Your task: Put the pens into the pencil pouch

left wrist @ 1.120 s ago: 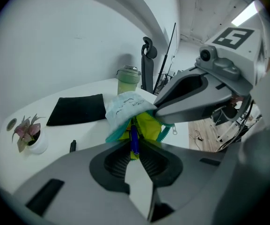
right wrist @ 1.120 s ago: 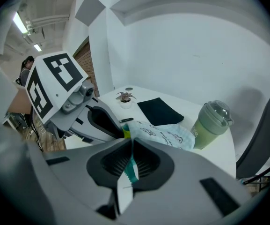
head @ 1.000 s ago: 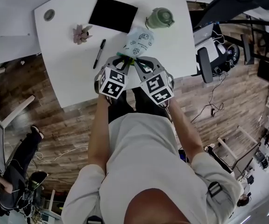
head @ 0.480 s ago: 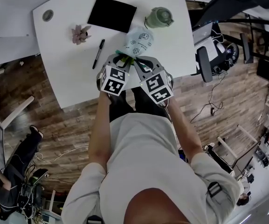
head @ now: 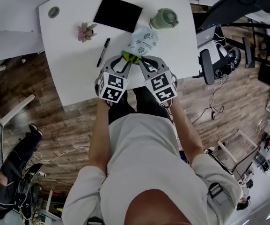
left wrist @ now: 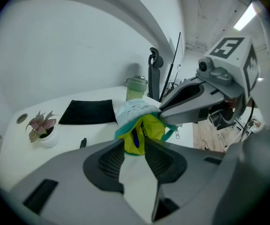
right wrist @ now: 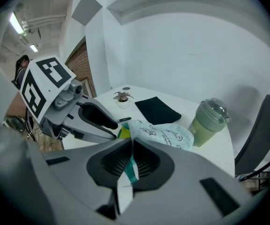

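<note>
The pale blue printed pencil pouch (head: 143, 40) (left wrist: 135, 110) (right wrist: 165, 134) lies near the white table's (head: 74, 74) front edge, its mouth facing me. Inside, a blue pen (left wrist: 135, 137) rests on the yellow lining. My right gripper (head: 142, 62) (right wrist: 131, 142) is shut on the teal zipper edge of the pouch. My left gripper (head: 121, 62) (left wrist: 133, 144) sits just before the mouth; its jaws are opening and the pads press on nothing. A black pen (head: 103, 52) (left wrist: 83, 142) lies on the table to the left.
A black notebook (head: 118, 13), a green lidded cup (head: 165, 18) and a small potted plant (head: 85, 32) stand behind the pouch. An office chair (head: 214, 50) is off the table's right side. A person (head: 8, 172) sits at the lower left.
The left gripper's jaws have spread and it has drawn slightly back from the pouch mouth. More of the yellow lining shows now. The right gripper has held still.
</note>
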